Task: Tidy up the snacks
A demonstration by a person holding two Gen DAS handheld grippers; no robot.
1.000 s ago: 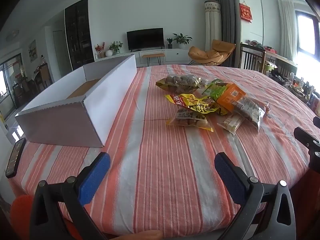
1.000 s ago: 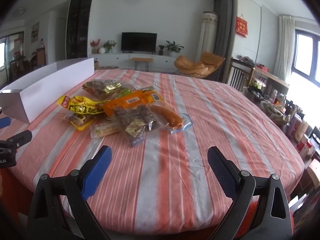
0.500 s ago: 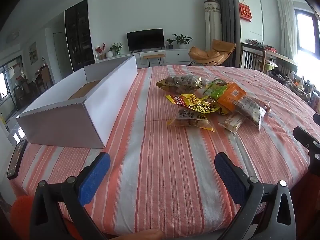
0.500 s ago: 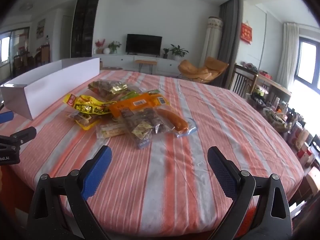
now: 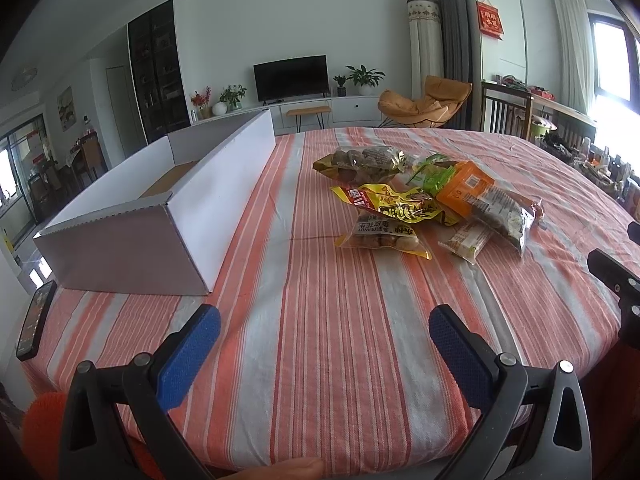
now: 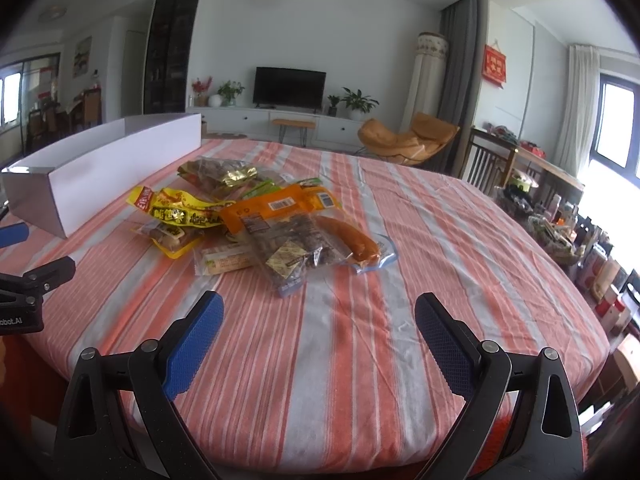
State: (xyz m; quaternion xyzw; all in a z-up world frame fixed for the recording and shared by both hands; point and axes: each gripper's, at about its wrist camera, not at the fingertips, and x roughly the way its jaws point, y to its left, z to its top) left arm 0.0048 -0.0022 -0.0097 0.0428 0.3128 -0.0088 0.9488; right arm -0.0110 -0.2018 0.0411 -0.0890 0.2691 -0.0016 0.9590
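A pile of snack packets lies mid-table on the striped cloth; it also shows in the right wrist view. It holds a yellow packet, an orange packet, a clear peanut packet and a brown nut bag. A long white open box stands to the left; it also shows in the right wrist view. My left gripper is open and empty above the near table edge. My right gripper is open and empty, short of the pile.
A black phone lies at the table's left edge beside the box. The round table drops off on the right toward cluttered shelves. A chair back stands beyond the far edge.
The right gripper has moved forward and a little up, so the pile sits closer in its view. The left gripper has barely moved. Both stay open.
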